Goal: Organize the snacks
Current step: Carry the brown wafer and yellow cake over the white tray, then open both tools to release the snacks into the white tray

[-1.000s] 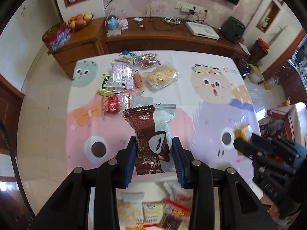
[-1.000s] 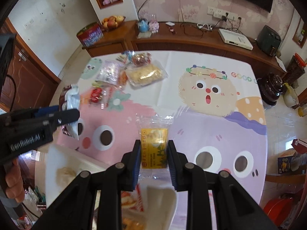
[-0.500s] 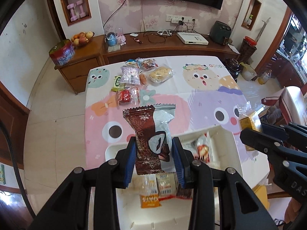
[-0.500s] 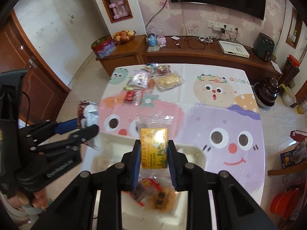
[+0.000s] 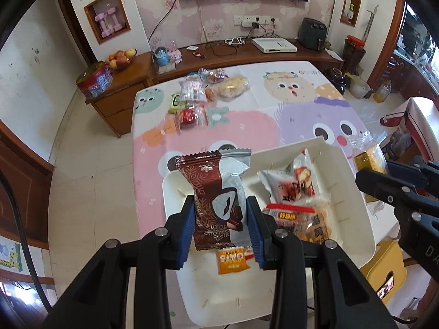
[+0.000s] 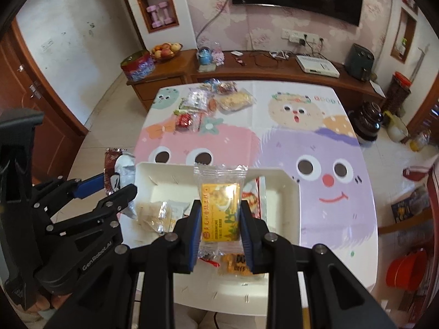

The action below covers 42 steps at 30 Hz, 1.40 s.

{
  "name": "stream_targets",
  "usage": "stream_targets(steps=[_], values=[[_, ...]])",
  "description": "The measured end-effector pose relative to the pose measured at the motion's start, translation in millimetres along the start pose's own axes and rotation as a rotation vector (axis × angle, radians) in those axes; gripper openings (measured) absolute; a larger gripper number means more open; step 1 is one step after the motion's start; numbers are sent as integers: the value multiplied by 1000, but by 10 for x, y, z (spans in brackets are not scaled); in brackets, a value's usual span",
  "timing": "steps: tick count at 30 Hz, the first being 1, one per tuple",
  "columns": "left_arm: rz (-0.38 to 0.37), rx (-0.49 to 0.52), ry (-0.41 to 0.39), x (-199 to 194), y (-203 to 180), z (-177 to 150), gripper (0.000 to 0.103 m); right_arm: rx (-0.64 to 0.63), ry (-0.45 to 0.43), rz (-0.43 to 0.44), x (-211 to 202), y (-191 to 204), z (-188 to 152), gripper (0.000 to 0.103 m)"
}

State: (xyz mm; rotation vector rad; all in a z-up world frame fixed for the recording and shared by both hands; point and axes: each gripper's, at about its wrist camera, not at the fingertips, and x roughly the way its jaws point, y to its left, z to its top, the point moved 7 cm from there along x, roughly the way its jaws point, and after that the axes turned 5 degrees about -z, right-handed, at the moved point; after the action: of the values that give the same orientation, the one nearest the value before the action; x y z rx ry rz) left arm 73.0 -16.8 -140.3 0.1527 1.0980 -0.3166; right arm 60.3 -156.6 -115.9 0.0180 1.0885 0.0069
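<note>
My left gripper is shut on a brown and silver snack packet and holds it above the left part of a white tray. My right gripper is shut on a yellow snack packet in clear wrap, above the same tray. The tray holds several packets, among them a red and white one and an orange one. Each gripper shows in the other's view: the right one, the left one.
More snacks lie in a pile at the table's far left, also in the right wrist view. The cartoon tablecloth covers the table. A wooden sideboard stands behind it. A chair is at the right.
Both grippers have pulled back and up from the table with their packets. The white tray has come into view beneath them at the table's near edge.
</note>
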Motion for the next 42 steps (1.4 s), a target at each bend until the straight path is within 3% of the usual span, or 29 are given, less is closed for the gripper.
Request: stream_targets(steps=[19, 20, 22, 23, 24, 29, 42], values=[[-18, 39, 90, 155, -26, -265, 36, 31, 85, -27, 196, 117, -263, 27], [-21, 39, 91, 155, -25, -270, 38, 31, 89, -32, 206, 122, -271, 27], [-18, 38, 93, 153, -15, -278, 55, 36, 96, -43, 217, 120, -287, 28], [-13, 37, 92, 147, -5, -278, 76, 39, 101, -47, 225, 116, -294, 28], [-11, 32, 87, 139, 8, -279, 89, 44, 105, -51, 232, 110, -302, 30], [-10, 16, 86, 142, 68, -289, 91, 61, 120, -68, 254, 79, -327, 45], [-19, 4, 70, 129, 99, -275, 91, 46, 122, -73, 251, 132, -314, 45]])
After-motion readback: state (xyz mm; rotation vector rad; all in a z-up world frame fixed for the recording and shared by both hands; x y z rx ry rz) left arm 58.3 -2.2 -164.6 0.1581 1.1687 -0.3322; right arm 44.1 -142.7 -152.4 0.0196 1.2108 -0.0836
